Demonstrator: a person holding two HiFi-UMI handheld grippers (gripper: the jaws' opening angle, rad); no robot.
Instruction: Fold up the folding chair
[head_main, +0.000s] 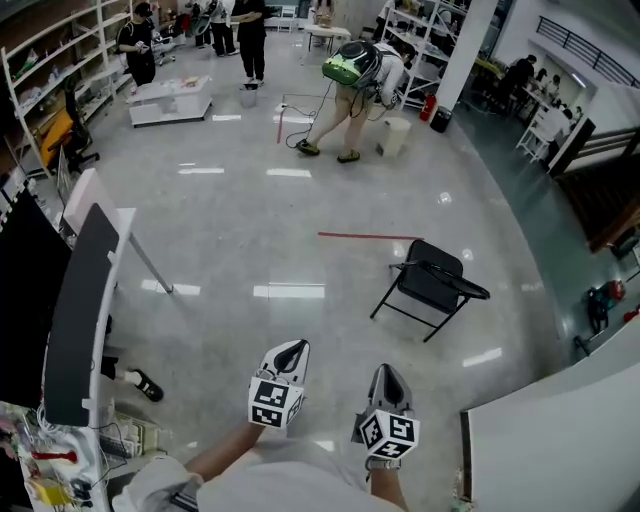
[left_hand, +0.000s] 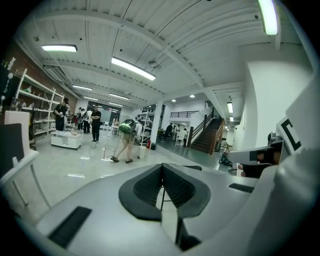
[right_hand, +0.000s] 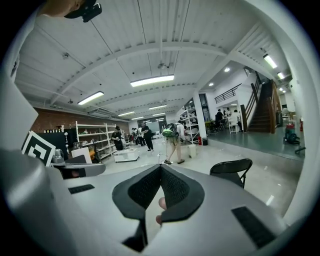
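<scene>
Your left tool (head_main: 292, 350) sits at the bottom centre of the head view with its jaws pressed together on nothing, tip aimed up the frame across the glossy floor (head_main: 250, 230). Just to its right, your right tool (head_main: 386, 372) is likewise closed and empty, pointing much the same way. Right of centre and farther up the frame stands the black folding chair (head_main: 432, 285), well apart from both tools. It is fully unfolded, with the seat down and the legs spread, and its backrest is toward the right of the picture. In the right gripper view it shows at the right, beyond the jaws. By the look of it you are only at the approach, with no part of the fold begun. The next move calls for closing the gap to the chair and parting the jaws of at least one tool. One tool would probably steady the top of the backrest while the other lifts the front edge of the seat toward it. On that shiny floor the chair may slide, so hold the frame before you push.
</scene>
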